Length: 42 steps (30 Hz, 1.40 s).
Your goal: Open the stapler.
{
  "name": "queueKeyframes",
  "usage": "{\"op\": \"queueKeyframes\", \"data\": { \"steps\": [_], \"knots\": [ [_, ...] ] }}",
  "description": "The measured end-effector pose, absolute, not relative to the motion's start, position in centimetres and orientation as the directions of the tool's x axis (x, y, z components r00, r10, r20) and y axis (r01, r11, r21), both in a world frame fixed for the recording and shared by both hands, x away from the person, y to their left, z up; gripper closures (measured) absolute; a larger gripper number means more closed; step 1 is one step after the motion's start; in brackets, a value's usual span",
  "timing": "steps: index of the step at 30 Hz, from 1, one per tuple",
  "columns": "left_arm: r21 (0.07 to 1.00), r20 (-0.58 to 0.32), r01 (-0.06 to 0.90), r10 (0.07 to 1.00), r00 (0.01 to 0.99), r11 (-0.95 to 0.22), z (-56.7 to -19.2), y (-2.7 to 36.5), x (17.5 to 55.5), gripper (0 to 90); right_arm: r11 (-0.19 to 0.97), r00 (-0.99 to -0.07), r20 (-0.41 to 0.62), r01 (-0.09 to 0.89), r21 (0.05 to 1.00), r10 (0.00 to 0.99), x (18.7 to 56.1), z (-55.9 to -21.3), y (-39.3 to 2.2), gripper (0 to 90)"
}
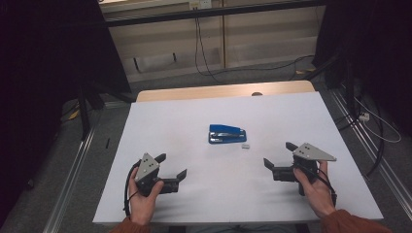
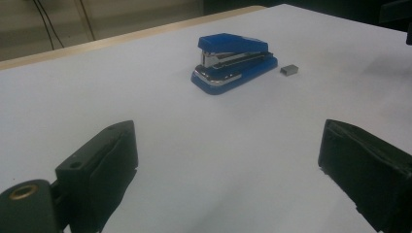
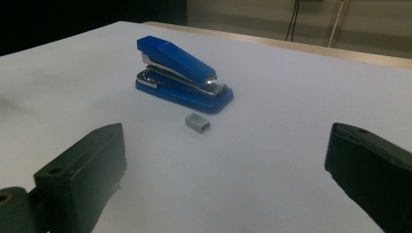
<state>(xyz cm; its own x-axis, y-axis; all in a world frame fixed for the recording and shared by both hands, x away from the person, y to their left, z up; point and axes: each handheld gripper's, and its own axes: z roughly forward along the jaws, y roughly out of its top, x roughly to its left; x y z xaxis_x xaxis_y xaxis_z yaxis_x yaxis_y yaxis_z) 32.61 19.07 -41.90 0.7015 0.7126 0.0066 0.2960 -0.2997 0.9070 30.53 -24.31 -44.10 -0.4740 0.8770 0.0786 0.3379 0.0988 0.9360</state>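
A blue stapler lies near the middle of the white table, its top closed down. A small grey block of staples rests just beside it, apart from it. My left gripper is held low at the near left, open, with nothing between its jaws. At the near right my right gripper is open too, empty, pointing toward the staples.
The white table has a wooden strip along its far edge. Beyond it run grey floor and black cables. Dark stands flank the table on both sides.
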Motion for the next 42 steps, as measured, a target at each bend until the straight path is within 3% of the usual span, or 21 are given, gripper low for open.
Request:
{"op": "queueKeyframes", "data": {
  "steps": [13,30,34,42],
  "knots": [
    [0.906,0.03,0.276,0.698,0.716,-0.322,-41.6,17.8,33.5,6.8,0.111,-0.471,0.067,0.34,0.934,0.879,31.6,-44.0,-22.4,1.6],
    [0.902,-0.041,0.325,0.694,0.718,-0.283,-41.6,15.0,35.9,5.6,0.142,-0.553,0.072,0.334,0.932,0.83,33.1,-44.0,-19.9,1.7],
    [0.902,0.004,0.3,0.702,0.713,-0.31,-41.4,14.2,36.6,5.4,0.148,-0.538,0.043,0.307,0.94,0.842,33.3,-43.6,-19.5,6.3],
    [0.904,0.013,0.291,0.701,0.713,-0.313,-41.5,13.1,38.3,4.1,0.125,-0.593,0.067,0.277,0.953,0.802,34.1,-43.3,-18.4,3.3]
  ]
}}
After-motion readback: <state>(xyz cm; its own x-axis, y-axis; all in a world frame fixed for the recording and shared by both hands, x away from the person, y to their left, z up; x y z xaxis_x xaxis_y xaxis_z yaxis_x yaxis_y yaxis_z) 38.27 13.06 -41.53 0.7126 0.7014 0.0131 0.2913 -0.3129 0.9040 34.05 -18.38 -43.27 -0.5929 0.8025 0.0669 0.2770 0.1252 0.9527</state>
